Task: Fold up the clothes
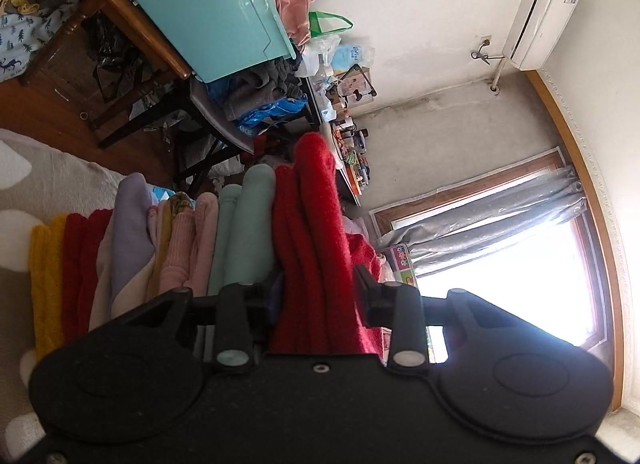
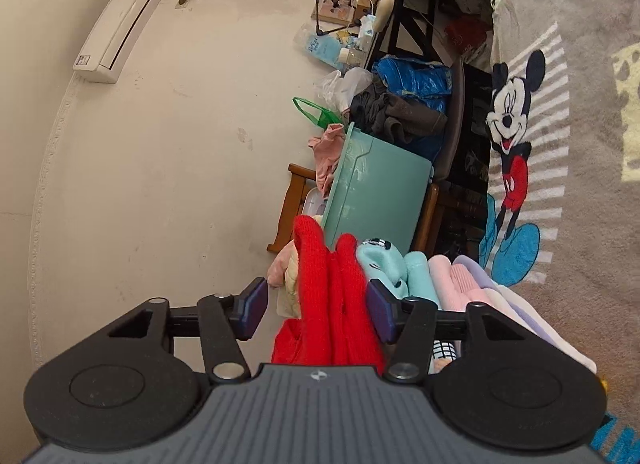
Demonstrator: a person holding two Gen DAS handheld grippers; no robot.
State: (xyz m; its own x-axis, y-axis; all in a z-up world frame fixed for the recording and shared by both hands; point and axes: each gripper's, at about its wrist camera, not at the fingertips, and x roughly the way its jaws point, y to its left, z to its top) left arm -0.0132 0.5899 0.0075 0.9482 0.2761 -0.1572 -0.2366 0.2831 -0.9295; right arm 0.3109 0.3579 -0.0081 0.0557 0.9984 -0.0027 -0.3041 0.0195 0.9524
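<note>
- While both cameras are rolled sideways, the folded red sweater (image 1: 312, 248) sits between the fingers of each gripper, on the end of a row of folded clothes (image 1: 160, 240).
- The left gripper (image 1: 316, 292) has its fingers close against the red sweater's sides; whether they actually pinch it cannot be told.
- The right gripper (image 2: 316, 308) has its fingers apart: the left pad (image 2: 254, 308) stands clear of the sweater, the right pad (image 2: 380, 314) touches it.
- Just beside the red sweater lies a mint garment (image 2: 384, 264), then pink (image 2: 452, 284) and lilac ones.
- Beyond the sweater stands a teal plastic bin (image 2: 376, 192) on a wooden chair (image 2: 290, 204).
- The row rests on a grey Mickey Mouse blanket (image 2: 568, 192).
</note>
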